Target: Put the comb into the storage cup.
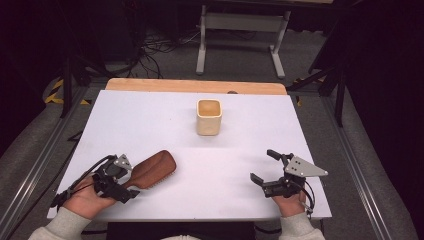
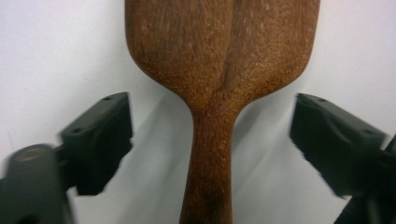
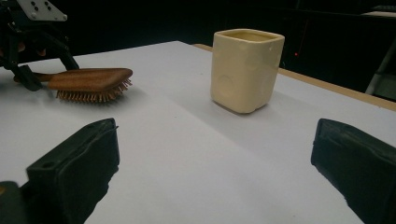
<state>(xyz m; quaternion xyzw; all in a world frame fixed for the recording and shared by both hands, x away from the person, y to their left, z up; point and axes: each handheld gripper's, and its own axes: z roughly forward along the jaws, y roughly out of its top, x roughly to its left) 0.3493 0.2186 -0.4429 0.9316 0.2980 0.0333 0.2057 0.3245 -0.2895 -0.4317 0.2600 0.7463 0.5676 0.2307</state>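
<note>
Both grippers low, jaws apart.
Left gripper angled rightward in its hand; right gripper points left, nothing gripped.

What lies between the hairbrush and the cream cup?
Nothing: between the hairbrush and the cream cup the white table is bare, as the high view and right gripper view show.
</note>
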